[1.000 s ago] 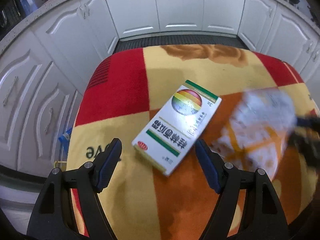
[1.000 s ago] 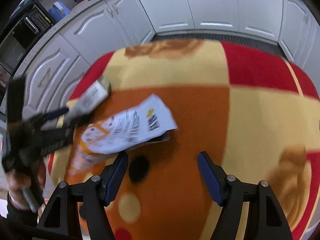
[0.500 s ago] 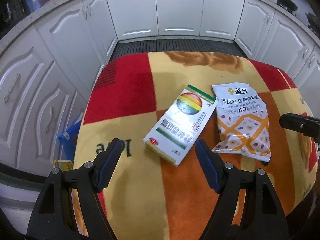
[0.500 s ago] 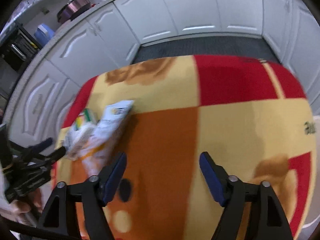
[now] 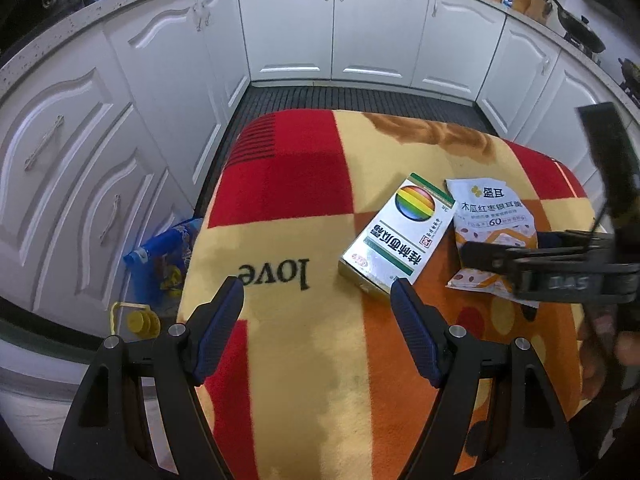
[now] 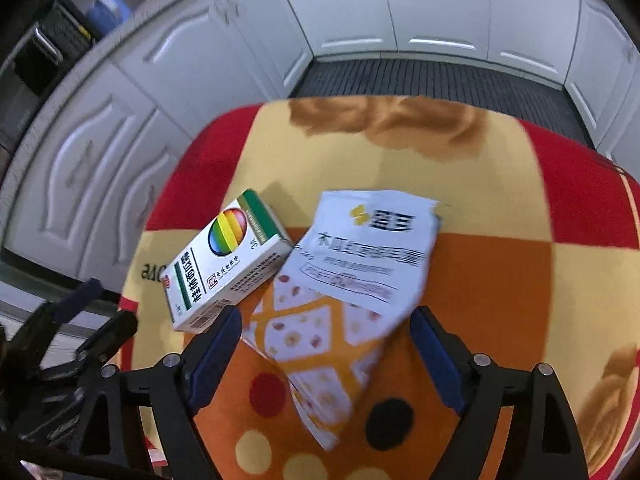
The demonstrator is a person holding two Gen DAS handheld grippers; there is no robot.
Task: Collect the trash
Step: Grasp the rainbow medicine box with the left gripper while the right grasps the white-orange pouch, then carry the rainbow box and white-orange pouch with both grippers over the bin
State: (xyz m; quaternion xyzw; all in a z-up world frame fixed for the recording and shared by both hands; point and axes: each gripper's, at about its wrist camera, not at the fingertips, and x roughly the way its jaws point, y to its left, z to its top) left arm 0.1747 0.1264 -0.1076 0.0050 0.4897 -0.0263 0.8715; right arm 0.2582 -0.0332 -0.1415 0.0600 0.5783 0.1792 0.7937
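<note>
A white medicine box (image 5: 396,236) with a rainbow ball print lies on the red, yellow and orange blanket (image 5: 288,184). A torn white and orange snack packet (image 5: 492,216) lies right of it, touching it. My left gripper (image 5: 316,320) hangs open above the word "love", down-left of the box, with nothing between its fingers. My right gripper (image 6: 326,344) hovers over the packet (image 6: 336,280) with its jaws opening. The packet's lower half lies between the fingers and the pads do not press on it. The box (image 6: 228,264) is just left of the right gripper's left finger (image 6: 216,344).
White kitchen cabinets (image 5: 332,24) curve around the covered table, with a dark ribbed floor mat (image 5: 360,100) behind it. A blue bag (image 5: 164,256) and a yellow object (image 5: 140,320) lie on the floor at the left. Pots and pans stand on the counter.
The packet has come to rest beside the box. My right gripper swung away, then back over the packet, and its jaws widened. My left gripper drew back, leaving the box up-right of it.
</note>
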